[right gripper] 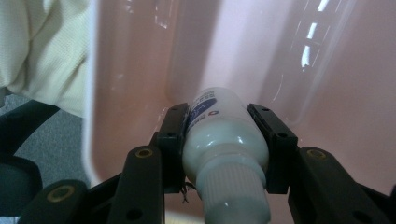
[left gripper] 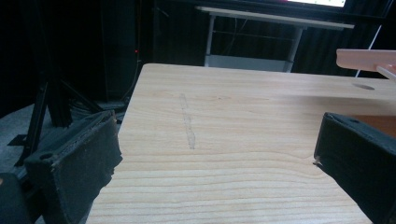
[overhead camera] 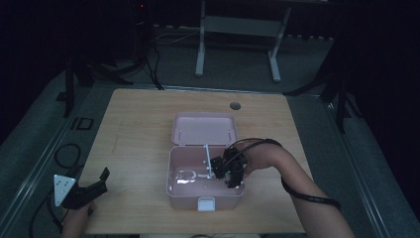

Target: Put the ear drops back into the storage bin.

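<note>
Right gripper view first: my right gripper [right gripper: 226, 140] is clenched on a small white bottle [right gripper: 224, 144], cap toward the camera, its far end down near the floor of the pink box [right gripper: 355, 107]. The smooth round body could twist or slip out if my squeeze eases — or knock the wall just ahead. Around it, white fittings [overhead camera: 207, 157] stand in the box and the raised lid [overhead camera: 204, 128] lies beyond. My left gripper [overhead camera: 86, 191], jaws spread wide and empty, rests well apart over the wooden table [left gripper: 233, 140].

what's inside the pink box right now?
Inside the pink box: the right gripper clamped on a white bottle, plus something clear and glossy at the left. The floor under the gripper is hidden.
</note>
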Action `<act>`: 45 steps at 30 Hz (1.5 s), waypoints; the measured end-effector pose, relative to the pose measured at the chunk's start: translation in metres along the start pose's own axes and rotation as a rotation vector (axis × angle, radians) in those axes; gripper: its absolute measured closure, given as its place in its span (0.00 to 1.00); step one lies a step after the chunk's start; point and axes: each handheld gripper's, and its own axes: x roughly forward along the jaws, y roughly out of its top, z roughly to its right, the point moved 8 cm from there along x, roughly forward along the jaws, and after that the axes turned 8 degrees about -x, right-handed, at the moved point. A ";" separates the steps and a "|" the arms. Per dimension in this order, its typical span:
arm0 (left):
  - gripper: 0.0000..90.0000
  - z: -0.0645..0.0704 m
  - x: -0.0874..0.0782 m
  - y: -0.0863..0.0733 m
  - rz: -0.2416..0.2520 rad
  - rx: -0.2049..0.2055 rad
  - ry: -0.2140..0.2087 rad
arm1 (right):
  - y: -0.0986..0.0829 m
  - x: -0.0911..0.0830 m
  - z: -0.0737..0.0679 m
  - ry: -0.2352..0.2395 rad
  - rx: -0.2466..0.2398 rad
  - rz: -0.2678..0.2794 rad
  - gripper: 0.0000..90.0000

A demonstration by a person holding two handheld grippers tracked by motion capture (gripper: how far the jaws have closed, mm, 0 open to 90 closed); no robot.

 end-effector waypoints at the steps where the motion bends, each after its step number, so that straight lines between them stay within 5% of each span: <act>1: 0.00 0.000 0.000 0.000 0.000 0.000 0.000 | 0.000 0.003 0.001 -0.001 -0.002 -0.002 0.66; 23: 0.00 0.000 0.000 0.000 -0.001 0.002 -0.004 | 0.003 0.053 0.012 0.041 0.010 -0.084 0.66; 45: 0.00 0.001 0.000 0.000 0.000 0.003 -0.006 | 0.003 0.061 0.013 0.028 0.048 -0.108 0.66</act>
